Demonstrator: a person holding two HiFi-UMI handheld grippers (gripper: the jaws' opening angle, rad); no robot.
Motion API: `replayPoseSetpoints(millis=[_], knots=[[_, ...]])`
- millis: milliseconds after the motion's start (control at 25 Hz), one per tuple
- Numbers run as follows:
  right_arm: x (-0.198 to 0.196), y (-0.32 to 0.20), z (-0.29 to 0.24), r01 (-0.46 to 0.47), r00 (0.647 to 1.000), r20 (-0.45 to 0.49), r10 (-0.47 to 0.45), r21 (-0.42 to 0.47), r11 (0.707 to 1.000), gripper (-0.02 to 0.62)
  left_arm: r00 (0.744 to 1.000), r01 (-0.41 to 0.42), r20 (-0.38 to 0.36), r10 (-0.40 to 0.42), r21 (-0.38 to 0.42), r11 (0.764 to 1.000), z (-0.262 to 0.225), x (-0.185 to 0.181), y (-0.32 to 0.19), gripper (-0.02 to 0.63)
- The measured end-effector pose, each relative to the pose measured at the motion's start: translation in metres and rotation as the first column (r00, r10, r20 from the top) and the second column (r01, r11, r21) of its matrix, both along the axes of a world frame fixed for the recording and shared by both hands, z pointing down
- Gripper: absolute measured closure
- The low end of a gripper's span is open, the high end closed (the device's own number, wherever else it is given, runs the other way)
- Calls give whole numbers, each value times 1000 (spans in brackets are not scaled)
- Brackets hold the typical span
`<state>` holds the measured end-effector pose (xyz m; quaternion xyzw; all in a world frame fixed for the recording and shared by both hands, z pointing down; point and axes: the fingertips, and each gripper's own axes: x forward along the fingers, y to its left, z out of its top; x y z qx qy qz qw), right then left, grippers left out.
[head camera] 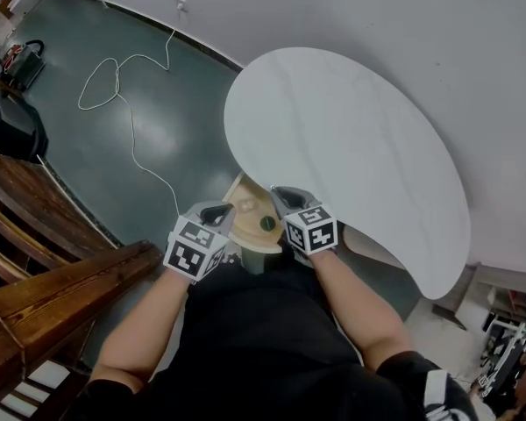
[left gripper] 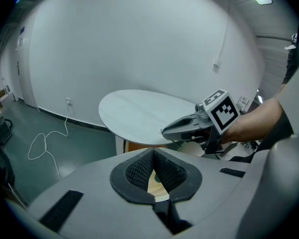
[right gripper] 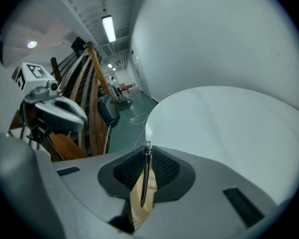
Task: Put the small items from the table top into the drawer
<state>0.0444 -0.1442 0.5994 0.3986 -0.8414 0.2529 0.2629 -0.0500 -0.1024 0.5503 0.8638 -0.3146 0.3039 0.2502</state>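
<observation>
Both shut, right hand-held gripper [right gripper: 147, 147] clamped on thin dark clip [right gripper: 145, 177], left hand-held gripper [left gripper: 153, 152] together, empty.

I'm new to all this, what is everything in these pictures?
table top: one, white, curved, centre.
drawer: one, pale wood, open under the table's near edge.
small round thing: one, dark green, in the drawer.
clip: one, thin, dark, in the right gripper.
cable: one, white, on the dark green floor.
wooden beams: several, brown, left.
left gripper: one, grey, jaws together, empty, at the drawer.
right gripper: one, grey, shut on the clip, at the drawer.
</observation>
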Motion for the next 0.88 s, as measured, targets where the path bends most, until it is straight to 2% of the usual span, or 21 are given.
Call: replayPoseSetpoints(millis=[80, 160, 280, 440, 640, 720, 880], knots=[[-15, 17, 13, 104, 994, -35, -105, -27, 994, 555, 1000, -2, 12, 2, 5, 1000, 1, -5, 3, 592], [-30, 34, 31, 208, 974, -72, -213, -75, 975, 555, 999, -6, 38, 5, 21, 1000, 3, -11, 5, 592], [-44, 55, 62, 323, 931, -126, -342, -149, 934, 555, 999, 13, 49, -14, 23, 1000, 4, -21, 9, 592], [-60, 71, 101, 434, 860, -187, -475, -224, 873, 555, 997, 53, 47, -54, 13, 998, 6, -35, 15, 592], [-75, 78, 145, 498, 795, -214, -568, -305, 812, 555, 993, 110, 33, -111, 7, 994, 10, -46, 19, 592], [-80, 76, 161, 508, 778, -229, -585, -319, 800, 555, 991, 127, 43, -126, -7, 992, 14, -51, 23, 592], [-83, 76, 184, 502, 769, -230, -596, -359, 787, 555, 987, 146, 66, -144, -28, 989, 17, -58, 30, 592]])
